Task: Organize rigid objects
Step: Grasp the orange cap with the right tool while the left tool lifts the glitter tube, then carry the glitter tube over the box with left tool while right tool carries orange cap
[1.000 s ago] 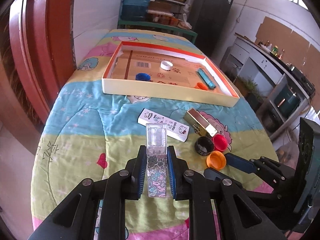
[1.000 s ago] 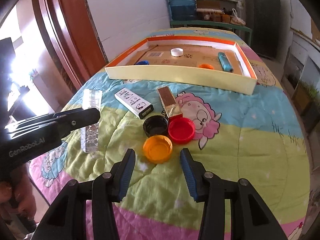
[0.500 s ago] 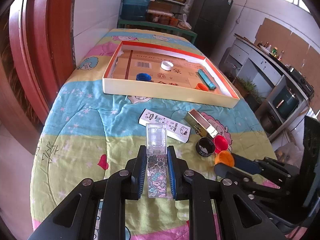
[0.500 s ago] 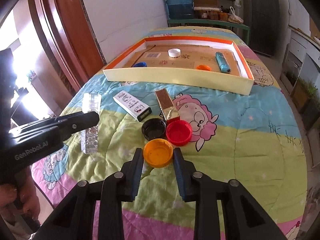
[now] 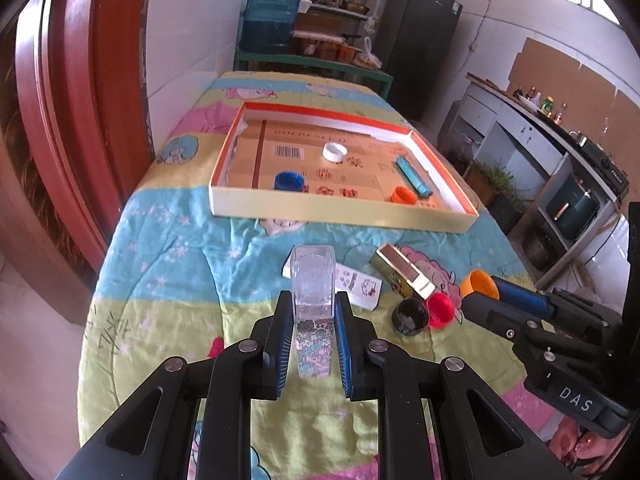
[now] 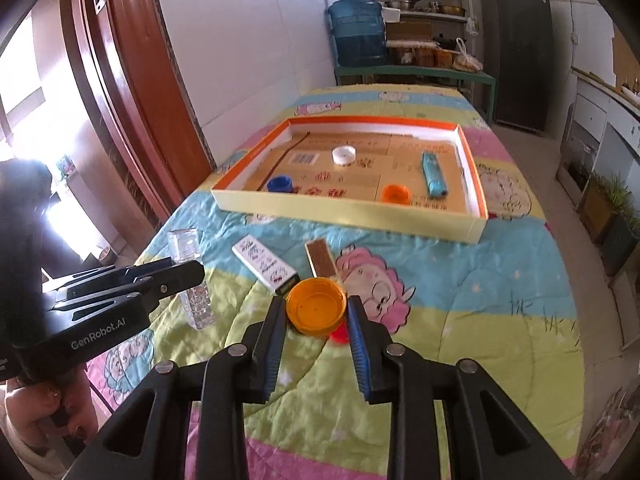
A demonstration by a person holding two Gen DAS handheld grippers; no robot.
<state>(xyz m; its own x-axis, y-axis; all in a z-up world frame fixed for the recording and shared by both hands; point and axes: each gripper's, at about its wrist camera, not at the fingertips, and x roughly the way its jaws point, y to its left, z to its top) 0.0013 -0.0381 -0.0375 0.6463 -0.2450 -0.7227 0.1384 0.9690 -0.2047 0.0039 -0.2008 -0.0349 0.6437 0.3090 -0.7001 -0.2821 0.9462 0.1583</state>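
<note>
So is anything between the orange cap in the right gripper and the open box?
Nothing visible. The orange cap, held by the right gripper, has only the gold bar low on the quilt before the box's near wall.

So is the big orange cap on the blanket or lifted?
Lifted: the orange cap sits clamped in the right tool, above the red cap.

You were working in a home kitchen: a blue water jug (image 5: 272, 20) beside shelves of pots (image 5: 332, 0), a dark fridge (image 5: 420, 40), and a counter with bottles (image 5: 536, 100).
</note>
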